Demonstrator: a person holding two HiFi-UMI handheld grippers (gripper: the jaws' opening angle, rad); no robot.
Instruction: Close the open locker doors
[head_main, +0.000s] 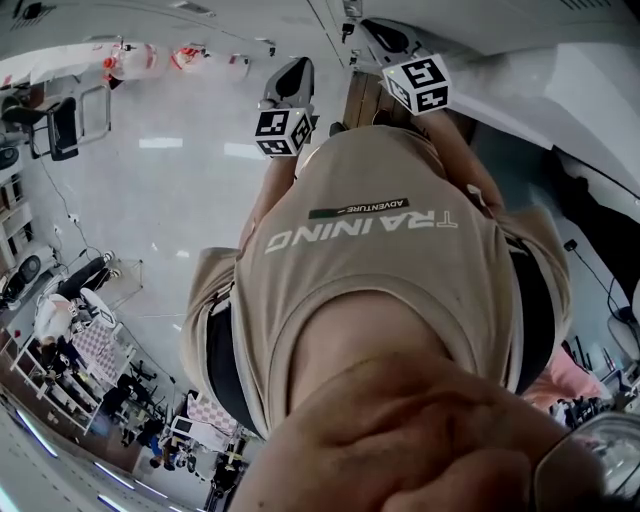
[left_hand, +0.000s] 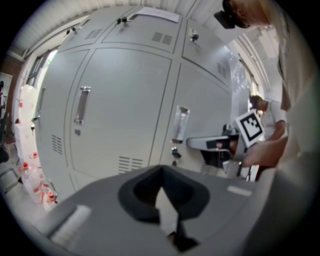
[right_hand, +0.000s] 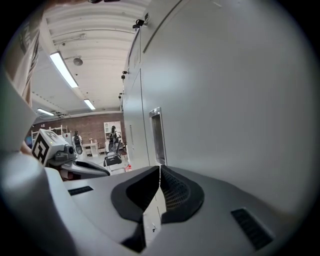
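Grey locker doors (left_hand: 120, 100) fill the left gripper view, each flush with its frame, with upright handles (left_hand: 82, 104) and a second handle (left_hand: 180, 123). My left gripper (left_hand: 161, 169) points at them from a short distance, jaws shut and empty. My right gripper (right_hand: 160, 167) is also shut and empty, close along a large grey locker door (right_hand: 235, 100) with a recessed handle (right_hand: 156, 136). From the left gripper view the right gripper (left_hand: 220, 145) hovers by the lockers at the right. In the head view both grippers, left (head_main: 288, 95) and right (head_main: 400, 50), are raised in front of the person's torso.
Red-and-white plastic containers (left_hand: 25, 130) stand stacked left of the lockers. A black chair (head_main: 60, 125) sits on the shiny floor (head_main: 180, 190). Far back in the room are tables, a chair (right_hand: 113, 159) and people.
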